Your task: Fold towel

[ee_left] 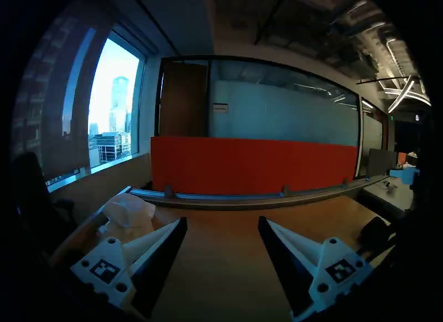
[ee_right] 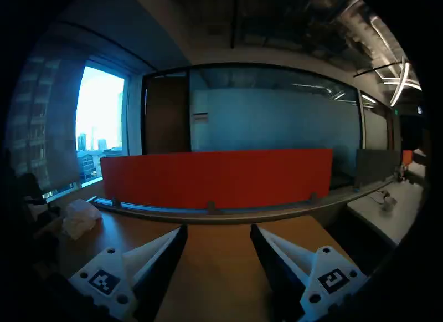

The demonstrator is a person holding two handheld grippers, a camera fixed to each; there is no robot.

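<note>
Fingers of the left gripper (ee_left: 221, 219) stand spread and empty above a wooden desk (ee_left: 221, 277); the right gripper (ee_right: 219, 226) is spread likewise. A crumpled white towel (ee_left: 130, 211) lies at lower left, untouched. Each gripper would best take a loose corner, not the bunched middle.

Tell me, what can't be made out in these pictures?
Towel: left gripper view, lower part behind a hand-held gripper finger; crumpled, size unclear.
Dark object: left gripper view, cut off at right edge, too dim to name.
White item: right gripper view, too small to name.
</note>
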